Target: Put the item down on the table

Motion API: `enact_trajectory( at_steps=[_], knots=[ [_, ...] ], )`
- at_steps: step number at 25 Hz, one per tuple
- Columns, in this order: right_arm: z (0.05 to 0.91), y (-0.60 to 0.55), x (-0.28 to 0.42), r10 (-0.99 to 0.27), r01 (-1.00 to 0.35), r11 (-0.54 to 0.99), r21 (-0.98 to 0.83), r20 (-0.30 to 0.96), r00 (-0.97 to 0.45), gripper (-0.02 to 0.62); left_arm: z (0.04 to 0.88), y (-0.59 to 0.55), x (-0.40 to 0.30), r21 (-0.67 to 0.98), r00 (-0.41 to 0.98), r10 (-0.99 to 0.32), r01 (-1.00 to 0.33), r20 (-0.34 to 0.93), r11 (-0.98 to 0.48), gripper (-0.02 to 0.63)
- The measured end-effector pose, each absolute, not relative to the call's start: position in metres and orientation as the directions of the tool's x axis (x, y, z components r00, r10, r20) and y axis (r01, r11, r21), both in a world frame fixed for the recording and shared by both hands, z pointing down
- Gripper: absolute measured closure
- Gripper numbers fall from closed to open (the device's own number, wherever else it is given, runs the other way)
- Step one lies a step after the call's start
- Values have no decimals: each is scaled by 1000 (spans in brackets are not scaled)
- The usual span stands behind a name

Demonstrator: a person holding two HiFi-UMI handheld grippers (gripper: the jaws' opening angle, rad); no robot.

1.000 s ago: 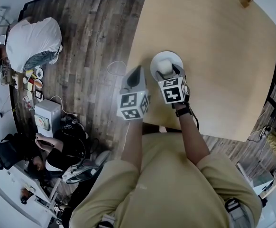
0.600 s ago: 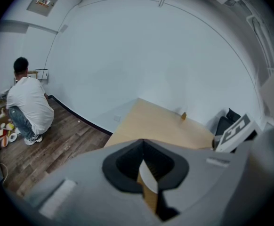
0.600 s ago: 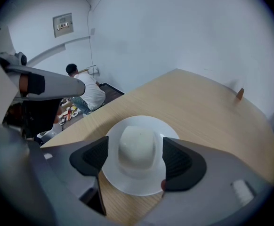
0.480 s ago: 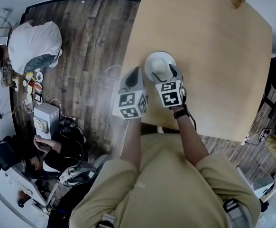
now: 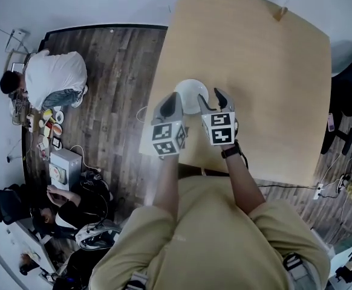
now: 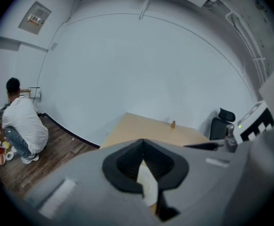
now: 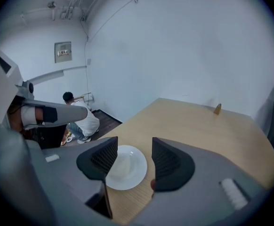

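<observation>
A white plate [image 5: 191, 95] lies on the tan table [image 5: 267, 83] near its front left corner. In the right gripper view the plate [image 7: 124, 166] shows just beyond and between the jaws, not touched by them. My right gripper [image 5: 211, 99] is open with nothing between its fingers [image 7: 130, 157]. My left gripper [image 5: 170, 103] hovers at the plate's left rim, over the table's edge, with its jaws shut [image 6: 143, 143]. A white sliver shows through the gap below the left jaw tips; it looks like the plate behind them.
A small brown object [image 5: 280, 11] stands near the table's far edge. A person in a white shirt [image 5: 54, 77] crouches on the wood floor at left among small items. A black chair [image 5: 350, 95] is at the table's right side.
My right gripper has drawn back from the plate, where its jaws reached in around something white. The plate now lies free in front of them. The left gripper stayed beside it.
</observation>
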State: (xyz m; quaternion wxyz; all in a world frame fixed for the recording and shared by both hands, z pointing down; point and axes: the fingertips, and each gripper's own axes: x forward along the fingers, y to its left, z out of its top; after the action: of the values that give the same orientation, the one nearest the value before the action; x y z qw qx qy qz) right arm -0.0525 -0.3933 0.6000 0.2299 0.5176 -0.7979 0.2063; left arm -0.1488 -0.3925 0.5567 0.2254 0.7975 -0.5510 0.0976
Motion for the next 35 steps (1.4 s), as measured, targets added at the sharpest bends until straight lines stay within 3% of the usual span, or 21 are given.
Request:
enact_trajectory(
  at_steps=[16,27,35],
  knots=[
    [433,-344,11,-886,-914,400,-68,227,-404,478,438,-330,-64,61,375,-905,-927,199,-371,604],
    [376,-305,71,-921,-925,379,-40,80,-381,559,377,-287,-51,-16,322,-945,-946,64,-323,604],
    [368,-297,110,-922,-923,385,1,44,-385,584,354,-279,-69,-50,249,-968,-967,17,-250,604]
  ],
)
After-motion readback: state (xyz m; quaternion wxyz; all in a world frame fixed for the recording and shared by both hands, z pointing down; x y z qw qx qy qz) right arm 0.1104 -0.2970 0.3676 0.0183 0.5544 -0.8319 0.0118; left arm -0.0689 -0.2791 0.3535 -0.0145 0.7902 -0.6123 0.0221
